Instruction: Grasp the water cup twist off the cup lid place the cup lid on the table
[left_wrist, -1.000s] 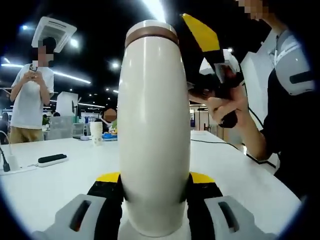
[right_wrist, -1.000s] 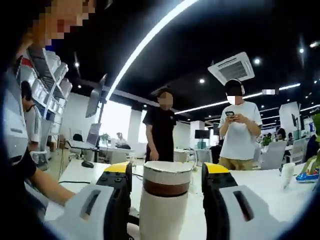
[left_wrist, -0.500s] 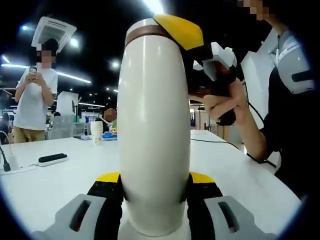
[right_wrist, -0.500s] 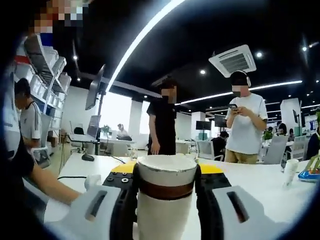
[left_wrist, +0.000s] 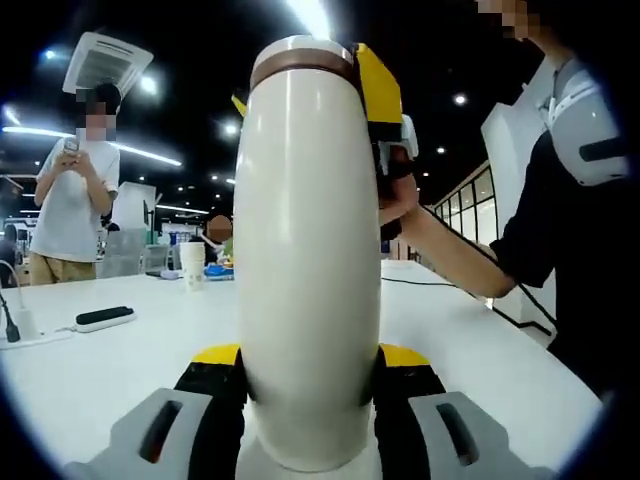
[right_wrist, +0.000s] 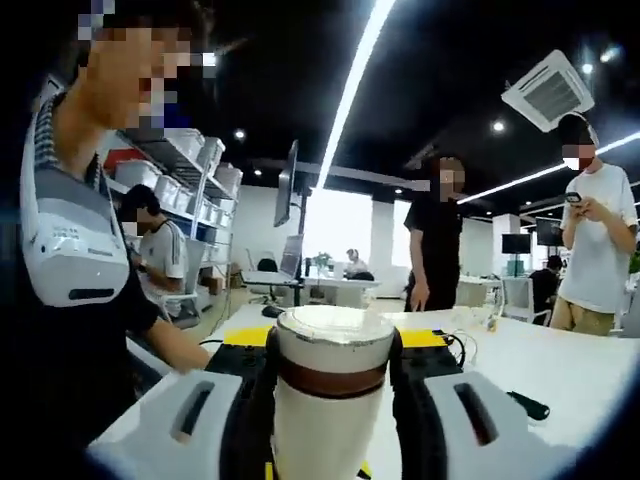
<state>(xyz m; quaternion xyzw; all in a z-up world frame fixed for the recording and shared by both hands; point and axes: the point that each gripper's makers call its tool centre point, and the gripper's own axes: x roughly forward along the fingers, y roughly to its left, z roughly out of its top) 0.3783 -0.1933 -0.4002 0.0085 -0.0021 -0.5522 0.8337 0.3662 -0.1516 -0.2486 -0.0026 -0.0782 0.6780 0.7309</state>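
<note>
A tall cream water cup (left_wrist: 308, 260) stands upright between the jaws of my left gripper (left_wrist: 308, 355), which is shut on its lower body. Its cup lid (left_wrist: 303, 52), cream above a brown band, sits on top. My right gripper (left_wrist: 378, 90) reaches in from the right, and its yellow-tipped jaws hug the lid on both sides. In the right gripper view the lid (right_wrist: 333, 330) is pinched between the black jaws of my right gripper (right_wrist: 335, 340), and the cup body (right_wrist: 322, 435) drops below it. A person's hand holds that gripper.
The white table (left_wrist: 120, 370) carries a black device on a power strip (left_wrist: 103, 318), a paper cup (left_wrist: 192, 265) and a cable (left_wrist: 430, 285). A small black object (right_wrist: 527, 405) lies at the right. A person in black (right_wrist: 435, 240) and another in white (right_wrist: 592, 240) stand beyond the table.
My right gripper came in from the right and closed on the lid. Since then the right gripper view has swung round the cup. The left gripper and cup have stayed still.
</note>
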